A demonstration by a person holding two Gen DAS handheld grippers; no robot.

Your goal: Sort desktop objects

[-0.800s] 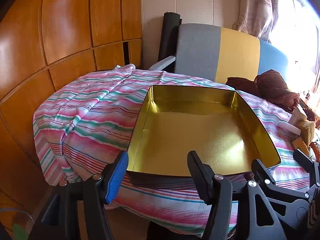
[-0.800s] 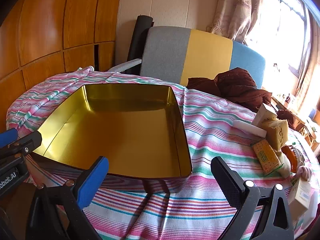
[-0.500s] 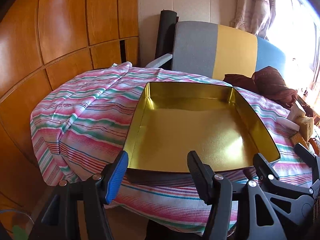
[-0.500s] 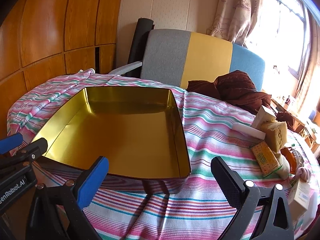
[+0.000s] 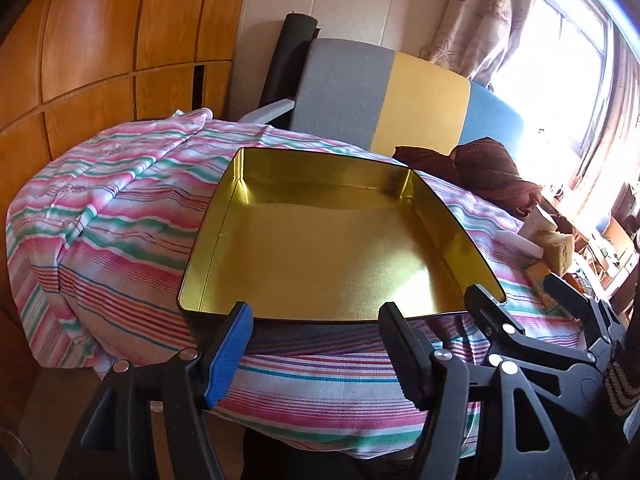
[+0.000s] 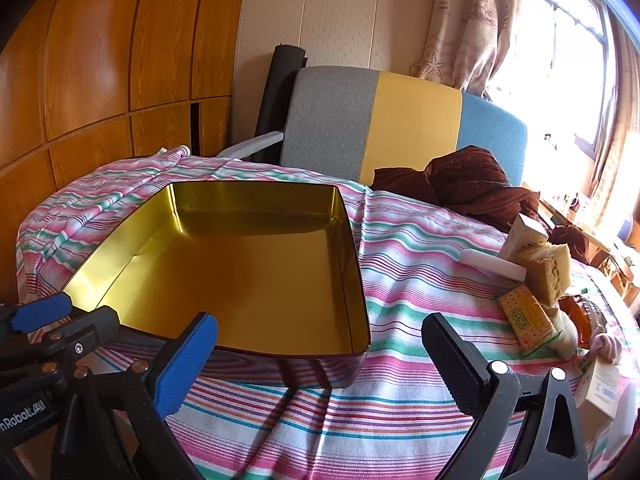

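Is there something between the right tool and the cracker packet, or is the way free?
Nothing visible blocks it. Only bare striped cloth lies between the open right tool and the cracker packet; the gold tin sits to the left.

Left gripper (image 5: 314,338): jaws spread apart, nothing between them. 1 finger carries a blue pad (image 5: 228,354); the other carries a black ribbed pad (image 5: 404,354). Both fingers point forward and slightly upward.

Right gripper (image 6: 320,354): jaws spread wide, wider than the left, nothing between them. Blue pad (image 6: 184,364) on 1 finger, black textured pad (image 6: 454,364) on the other.

The 2 grippers sit side by side, close together at similar height. Each appears at the edge of the other's wrist view.
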